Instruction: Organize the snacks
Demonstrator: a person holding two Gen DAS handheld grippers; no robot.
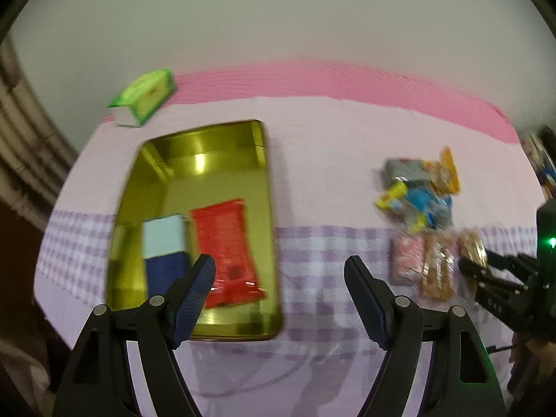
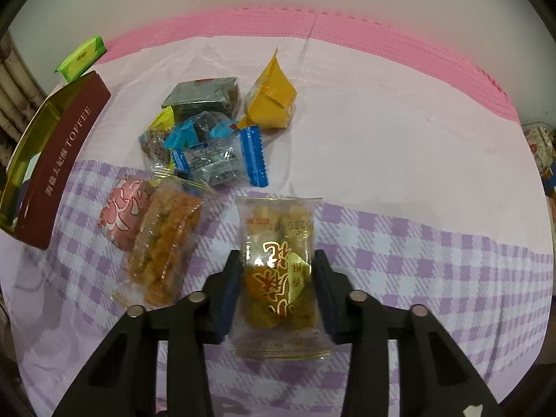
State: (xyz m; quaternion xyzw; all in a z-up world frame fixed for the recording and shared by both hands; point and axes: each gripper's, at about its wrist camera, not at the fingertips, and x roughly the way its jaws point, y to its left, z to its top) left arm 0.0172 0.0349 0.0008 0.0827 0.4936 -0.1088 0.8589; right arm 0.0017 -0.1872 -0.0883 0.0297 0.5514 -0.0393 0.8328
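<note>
A clear packet of golden puffed snack (image 2: 278,239) with gold lettering lies on the checked cloth, and my right gripper (image 2: 277,257) is shut on its sides. In the left wrist view that gripper (image 1: 467,266) sits at the right by the loose snacks (image 1: 420,194). My left gripper (image 1: 279,264) is open and empty, just right of the gold tin (image 1: 274,208). The tin holds a red packet (image 1: 226,250) and a blue box (image 1: 165,250). Loose on the cloth lie a pink packet (image 2: 121,215), an orange crispy bar (image 2: 163,250), blue-wrapped sweets (image 2: 215,160), a dark packet (image 2: 205,93) and a yellow pouch (image 2: 271,100).
A green tissue pack (image 1: 146,97) lies at the far left of the table, beyond the tin. The tin's maroon side (image 2: 62,160) reads TOFFEE and stands left of the snack pile. A pink mat (image 2: 347,27) runs along the far edge against a pale wall.
</note>
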